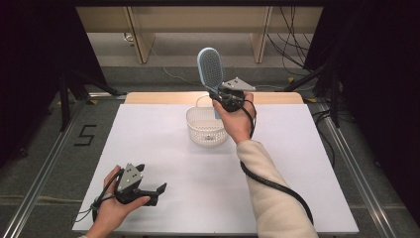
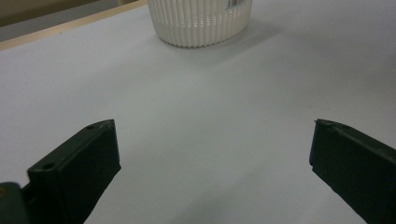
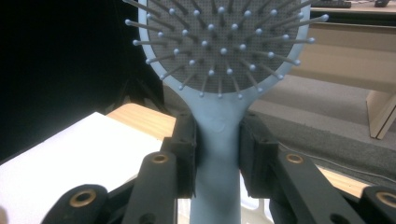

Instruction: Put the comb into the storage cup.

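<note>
High view: right gripper holds brush upright above basket, centre frame, fingers clamped on the handle neck. Light, stiff, smooth plastic; may pivot. Left gripper wide, empty, lower left.

My white table top stands on grey carpet bearing a black "5" mark, with metal floor rails either side, pale wooden furniture beyond and black curtains flanking.
</note>
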Tool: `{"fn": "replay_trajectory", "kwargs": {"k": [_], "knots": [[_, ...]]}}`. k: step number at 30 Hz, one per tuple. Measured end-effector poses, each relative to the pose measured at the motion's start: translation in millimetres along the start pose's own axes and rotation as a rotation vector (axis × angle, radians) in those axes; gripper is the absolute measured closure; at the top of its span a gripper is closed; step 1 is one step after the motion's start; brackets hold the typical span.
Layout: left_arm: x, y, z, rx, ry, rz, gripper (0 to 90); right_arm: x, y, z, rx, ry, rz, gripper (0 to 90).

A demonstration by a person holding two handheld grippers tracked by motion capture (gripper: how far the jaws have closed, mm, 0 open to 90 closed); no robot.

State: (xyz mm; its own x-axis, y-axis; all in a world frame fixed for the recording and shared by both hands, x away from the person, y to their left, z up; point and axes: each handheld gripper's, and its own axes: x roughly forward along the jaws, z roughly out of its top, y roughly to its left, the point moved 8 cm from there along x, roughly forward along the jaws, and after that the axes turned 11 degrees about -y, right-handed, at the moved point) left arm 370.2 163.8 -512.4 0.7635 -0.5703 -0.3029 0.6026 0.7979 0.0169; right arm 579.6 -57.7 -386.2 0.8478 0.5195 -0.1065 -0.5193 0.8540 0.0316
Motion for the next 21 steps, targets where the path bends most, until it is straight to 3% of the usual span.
{"fn": "replay_trajectory", "kwargs": {"k": [21], "knots": [[-0.2,0.2,0.1,0.005,0.001,0.0,1.1,2.6,2.0,-9.5,-0.011,0.018,0.004,70.3]]}}
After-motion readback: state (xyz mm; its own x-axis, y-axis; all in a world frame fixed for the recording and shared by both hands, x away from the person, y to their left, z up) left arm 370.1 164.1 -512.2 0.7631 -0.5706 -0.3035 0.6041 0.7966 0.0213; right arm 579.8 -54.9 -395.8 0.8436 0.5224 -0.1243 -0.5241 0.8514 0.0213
